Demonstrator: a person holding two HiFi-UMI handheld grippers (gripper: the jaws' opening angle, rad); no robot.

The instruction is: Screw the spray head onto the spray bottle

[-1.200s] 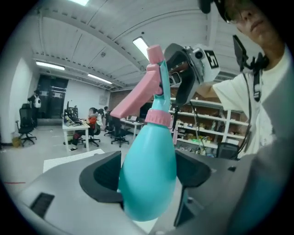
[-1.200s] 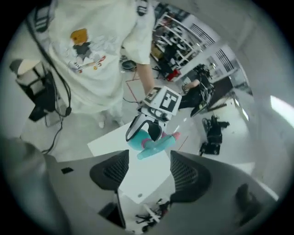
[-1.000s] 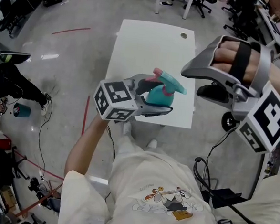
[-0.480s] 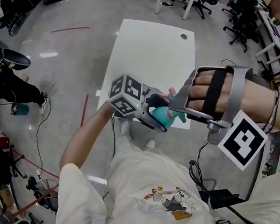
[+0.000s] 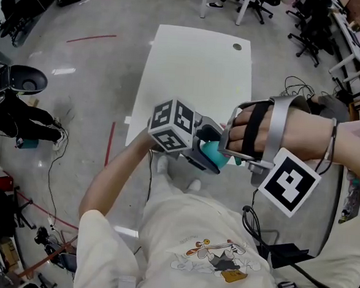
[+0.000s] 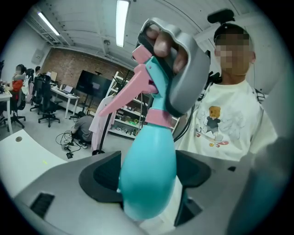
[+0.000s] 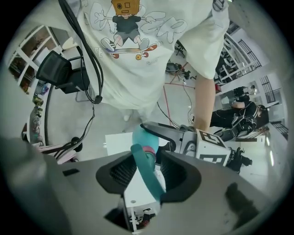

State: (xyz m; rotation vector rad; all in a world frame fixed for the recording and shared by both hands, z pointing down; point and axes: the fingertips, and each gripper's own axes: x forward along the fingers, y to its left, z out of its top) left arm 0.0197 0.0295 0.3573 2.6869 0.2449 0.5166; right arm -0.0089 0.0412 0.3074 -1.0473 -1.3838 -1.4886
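Observation:
A teal spray bottle (image 5: pixel 210 152) with a pink collar (image 6: pixel 158 118) and pink trigger (image 6: pixel 124 98) is held in the air over the table's near edge. My left gripper (image 6: pixel 149 183) is shut on the bottle's round body. The teal spray head (image 7: pixel 148 172) sits on the bottle neck. My right gripper (image 7: pixel 148 176) reaches down over it from above. Its jaws have just been closing, and the head lies between the pads, touching both. In the left gripper view, the right gripper (image 6: pixel 177 59) covers the top of the head. The hand hides the right jaws in the head view.
A white table (image 5: pixel 191 67) with a round hole (image 5: pixel 236 47) stretches away beneath the grippers. Office chairs (image 5: pixel 257 1) stand beyond its far end. Cables (image 5: pixel 257 229) and a red line (image 5: pixel 110 146) lie on the grey floor. The person's own torso is close below.
The right gripper came down from the upper right onto the spray head and its jaws narrowed around it. The left gripper with the bottle shifted right and tilted.

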